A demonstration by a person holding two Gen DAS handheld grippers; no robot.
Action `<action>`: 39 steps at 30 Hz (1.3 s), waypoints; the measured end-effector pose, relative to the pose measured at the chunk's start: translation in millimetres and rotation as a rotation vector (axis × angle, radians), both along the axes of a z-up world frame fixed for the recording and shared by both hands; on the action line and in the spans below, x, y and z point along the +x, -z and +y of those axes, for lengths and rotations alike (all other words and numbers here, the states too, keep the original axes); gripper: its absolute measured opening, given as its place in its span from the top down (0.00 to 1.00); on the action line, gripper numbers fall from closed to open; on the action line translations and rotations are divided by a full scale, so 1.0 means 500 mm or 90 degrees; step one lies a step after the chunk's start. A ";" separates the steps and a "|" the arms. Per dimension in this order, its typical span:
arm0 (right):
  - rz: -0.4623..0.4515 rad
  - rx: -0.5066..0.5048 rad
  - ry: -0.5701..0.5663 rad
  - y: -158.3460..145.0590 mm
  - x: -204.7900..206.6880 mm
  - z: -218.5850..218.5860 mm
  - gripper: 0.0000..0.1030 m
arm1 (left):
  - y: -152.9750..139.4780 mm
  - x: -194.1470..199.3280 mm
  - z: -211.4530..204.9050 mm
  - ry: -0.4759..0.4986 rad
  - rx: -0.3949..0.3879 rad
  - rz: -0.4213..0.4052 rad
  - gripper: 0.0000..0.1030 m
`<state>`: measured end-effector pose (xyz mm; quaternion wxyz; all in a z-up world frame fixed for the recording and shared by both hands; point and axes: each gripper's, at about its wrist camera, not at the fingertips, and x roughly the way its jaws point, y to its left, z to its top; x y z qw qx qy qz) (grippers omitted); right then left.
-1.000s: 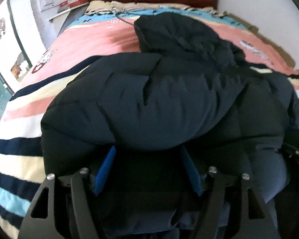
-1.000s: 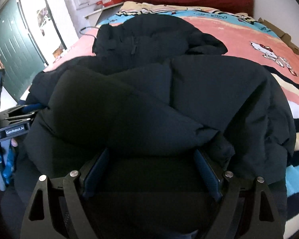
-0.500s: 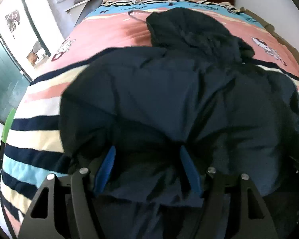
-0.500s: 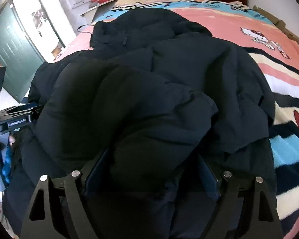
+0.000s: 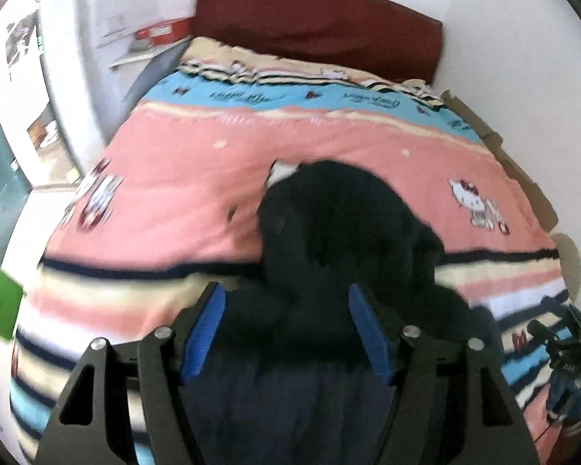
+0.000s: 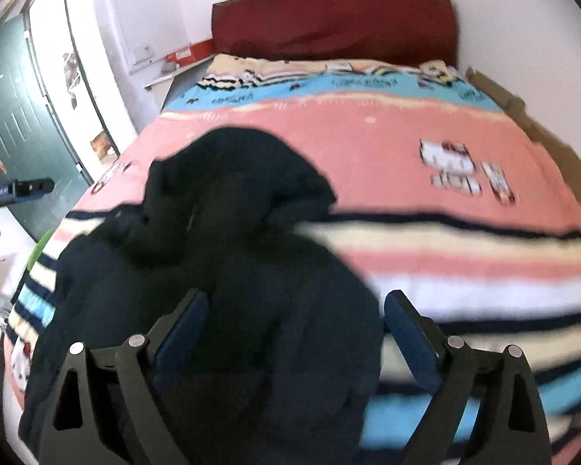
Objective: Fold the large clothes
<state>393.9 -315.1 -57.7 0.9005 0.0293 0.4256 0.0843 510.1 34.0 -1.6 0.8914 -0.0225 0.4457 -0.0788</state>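
Note:
A large black puffer jacket (image 5: 341,240) lies on the striped bed, its hood end pointing toward the headboard; it also shows in the right wrist view (image 6: 228,255). My left gripper (image 5: 286,298) stands with its blue pads (image 5: 205,329) wide apart, jacket fabric bulging between them. My right gripper (image 6: 294,306) also has its pads (image 6: 408,337) wide apart over the jacket's near edge. Both views are blurred by motion. The fabric close to the cameras hides the jacket's lower part.
The bed has a pink, blue and cream striped quilt (image 5: 197,178) with cartoon cats and a dark red headboard (image 5: 317,27). A shelf with a red box (image 5: 162,35) stands at the bed's left. The other gripper shows at the left edge (image 6: 15,192). A green door (image 6: 15,116) is at the left.
Both grippers have lifted and pulled back toward the foot of the bed. The jacket now looks smaller and bunched, and much more of the quilt shows.

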 end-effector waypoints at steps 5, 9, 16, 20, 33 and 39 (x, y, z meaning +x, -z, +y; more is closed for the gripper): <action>-0.002 0.030 -0.057 0.034 0.263 -0.021 0.07 | 0.085 0.246 -0.055 0.063 -0.037 0.033 0.36; 0.004 0.081 -0.049 0.104 0.445 -0.037 0.07 | 0.182 0.370 -0.056 0.075 -0.059 0.084 0.36; 0.060 0.131 -0.100 0.202 0.618 0.015 0.07 | 0.273 0.479 -0.013 0.095 -0.137 0.135 0.36; 0.104 0.121 -0.158 0.237 0.664 0.067 0.07 | 0.313 0.515 -0.015 0.125 -0.146 0.181 0.36; 0.169 0.078 -0.217 0.310 0.743 0.178 0.60 | 0.372 0.512 -0.069 0.199 -0.158 0.225 0.58; 0.099 0.041 -0.264 0.212 0.658 0.194 0.85 | 0.313 0.442 -0.076 0.223 -0.134 0.187 0.76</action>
